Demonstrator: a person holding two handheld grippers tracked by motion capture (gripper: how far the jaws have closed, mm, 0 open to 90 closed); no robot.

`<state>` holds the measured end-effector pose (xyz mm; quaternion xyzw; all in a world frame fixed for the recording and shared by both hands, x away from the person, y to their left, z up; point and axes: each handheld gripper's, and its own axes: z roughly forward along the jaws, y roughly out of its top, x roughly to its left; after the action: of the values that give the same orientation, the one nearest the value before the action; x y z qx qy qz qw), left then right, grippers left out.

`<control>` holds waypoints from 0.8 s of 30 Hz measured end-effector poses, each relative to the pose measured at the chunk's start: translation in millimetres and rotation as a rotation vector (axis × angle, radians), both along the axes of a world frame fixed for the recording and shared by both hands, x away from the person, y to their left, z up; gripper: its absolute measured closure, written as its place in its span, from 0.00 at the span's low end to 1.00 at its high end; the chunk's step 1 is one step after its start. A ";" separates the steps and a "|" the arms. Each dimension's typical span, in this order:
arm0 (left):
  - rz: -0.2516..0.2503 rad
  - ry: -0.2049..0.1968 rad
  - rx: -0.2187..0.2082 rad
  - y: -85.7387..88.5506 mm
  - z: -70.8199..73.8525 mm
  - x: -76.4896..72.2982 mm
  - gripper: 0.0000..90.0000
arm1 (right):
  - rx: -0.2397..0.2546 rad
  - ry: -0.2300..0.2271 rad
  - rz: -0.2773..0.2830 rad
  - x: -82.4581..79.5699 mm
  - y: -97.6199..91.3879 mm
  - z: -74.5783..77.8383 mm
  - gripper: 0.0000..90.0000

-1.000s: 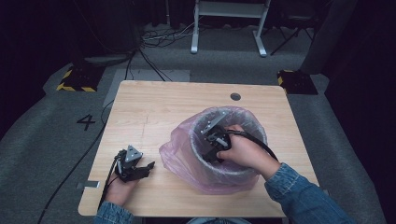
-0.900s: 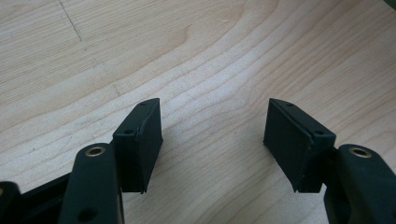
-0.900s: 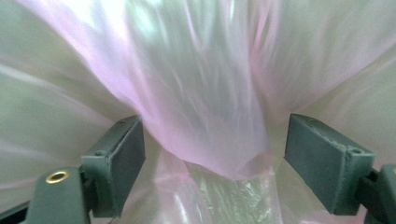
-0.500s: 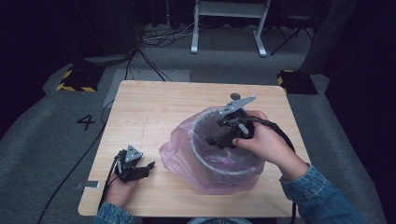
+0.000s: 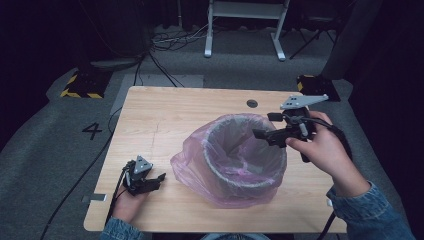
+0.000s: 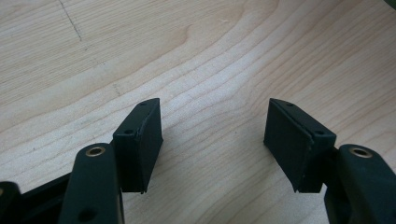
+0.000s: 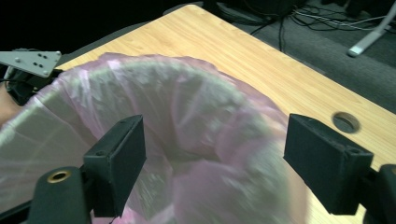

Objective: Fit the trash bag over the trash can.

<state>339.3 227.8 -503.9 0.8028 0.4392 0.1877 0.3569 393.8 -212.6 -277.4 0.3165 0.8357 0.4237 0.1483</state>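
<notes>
**Bin lined w/ pink bag on a wooden bench, both claws empty**

A round grey bin [image 5: 245, 150] stands upright a bit right of the bench's centre. A thin, see-through pink plastic bag [image 5: 200, 167] lines it. The bag's top is folded over the rim and hangs down the outside in loose, crinkled folds, which pool on the wood at the bin's left & front. Inside, the film clings to the wall; the grey shows through it. No contents can be seen in the bin; the bottom is partly hidden by the near rim.

The right claw [image 5: 260, 134], held in the person's right hand, hovers above the bin's right rim, pointing left across the opening. Its jaws stand wide apart w/ nothing between them. In the right gripper view the bag-covered rim [image 7: 187, 121] fills the gap below the jaws, blurred.

The left claw [image 5: 159, 177] rests low on the bench [image 5: 165, 115] near the front left corner, well apart from the bin. Its jaws are also spread wide, w/ bare wood [image 6: 210, 70] between them.

A small round hole [image 5: 252, 103] sits in the bench top behind the bin.
</notes>
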 end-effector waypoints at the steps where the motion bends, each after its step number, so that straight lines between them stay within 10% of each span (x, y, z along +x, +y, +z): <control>1: 0.000 0.000 0.000 0.0 0.0 0.0 0.41 | 0.001 -0.003 -0.012 -0.8 -5.1 0.8 0.23; 24: -0.023 0.000 0.003 5.6 -0.1 -6.3 0.38 | 0.016 -0.014 -0.196 -32.3 -93.5 -20.9 0.25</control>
<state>333.0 233.5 -504.1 0.8083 0.4296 0.1842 0.3579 361.5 -306.1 -298.4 0.3950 0.7961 0.4161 0.1925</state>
